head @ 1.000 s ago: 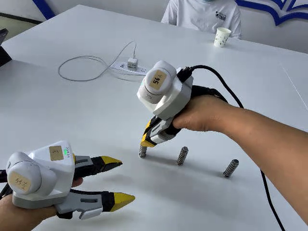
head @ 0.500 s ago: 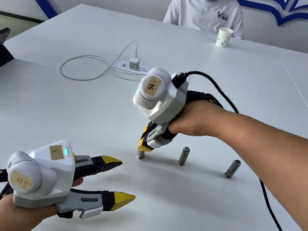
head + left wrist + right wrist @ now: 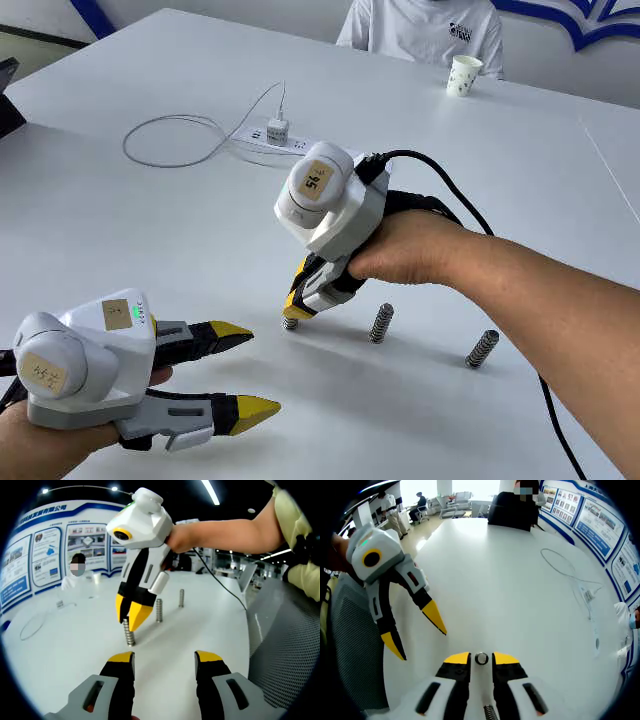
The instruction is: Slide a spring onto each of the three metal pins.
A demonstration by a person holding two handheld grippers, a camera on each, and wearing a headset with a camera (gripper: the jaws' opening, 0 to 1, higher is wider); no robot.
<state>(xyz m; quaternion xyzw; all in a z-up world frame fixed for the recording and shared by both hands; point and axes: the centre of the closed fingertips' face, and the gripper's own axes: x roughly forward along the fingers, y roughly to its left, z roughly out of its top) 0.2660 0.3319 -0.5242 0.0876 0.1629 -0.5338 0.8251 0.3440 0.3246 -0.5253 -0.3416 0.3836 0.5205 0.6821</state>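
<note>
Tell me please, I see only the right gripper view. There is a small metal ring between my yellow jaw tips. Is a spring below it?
Observer: Yes. In the left gripper view, a short spring stands upright on the table directly under the tips of the right gripper.
Operator: Are other springs standing near it?
Observer: Two more. In the head view, the middle spring and the far spring stand upright in a row, off to the person's right of the short one. Both are clear of the gripper.
</note>
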